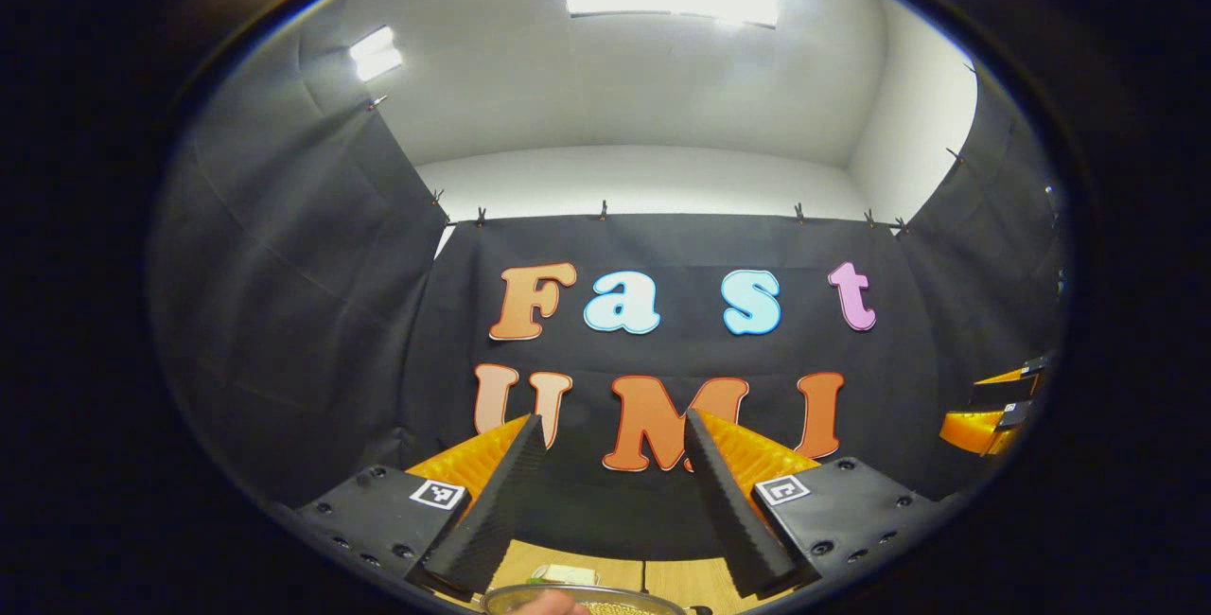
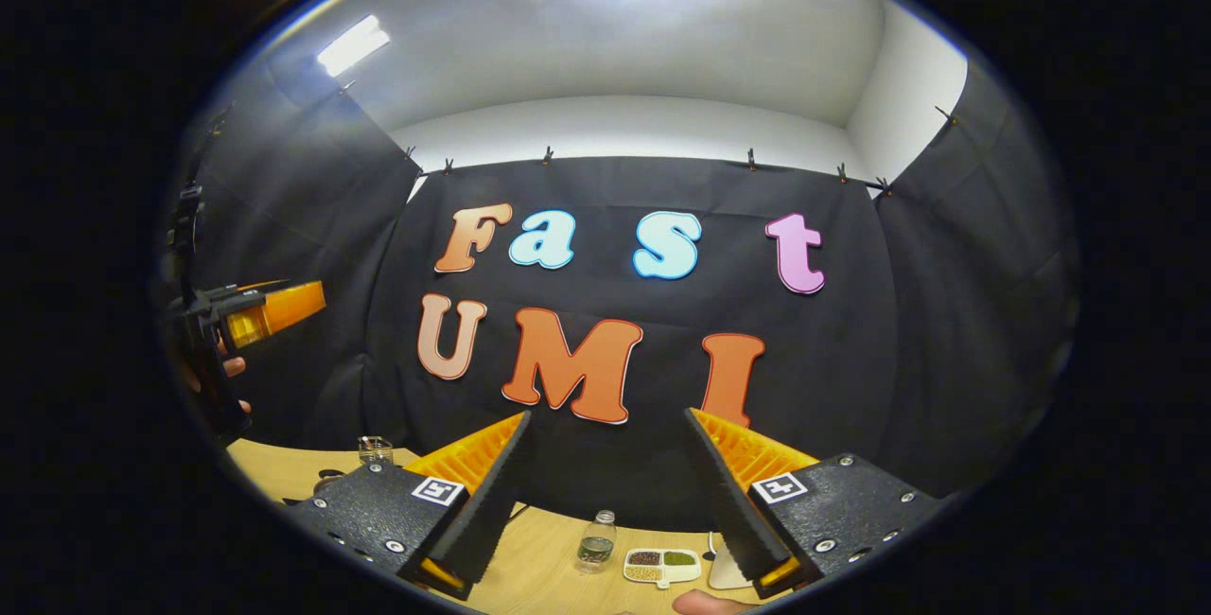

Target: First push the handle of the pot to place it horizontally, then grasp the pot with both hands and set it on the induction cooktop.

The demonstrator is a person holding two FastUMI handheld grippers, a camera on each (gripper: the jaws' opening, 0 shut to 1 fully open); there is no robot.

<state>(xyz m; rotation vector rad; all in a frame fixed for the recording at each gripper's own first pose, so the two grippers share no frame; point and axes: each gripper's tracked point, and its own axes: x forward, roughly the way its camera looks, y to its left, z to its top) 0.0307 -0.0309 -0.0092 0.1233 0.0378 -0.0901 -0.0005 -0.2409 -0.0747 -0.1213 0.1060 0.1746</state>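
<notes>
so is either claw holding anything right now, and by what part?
Nothing is held. The left claw and right claw are both open, raised above the table, with only the booth wall between their fingers.

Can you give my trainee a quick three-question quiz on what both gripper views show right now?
1. True or false: the left gripper is clamped on the pot's rim.
2. In the right gripper view, what stands on the wooden table between the right gripper's jaws? A) small clear bottle B) frying pan C) kettle
3. Fill in: the divided snack tray lies to the ___ of the bottle in that view.

Key:
1. False; its jaws stand apart, holding nothing, above the rim.
2. A.
3. Right.
</notes>
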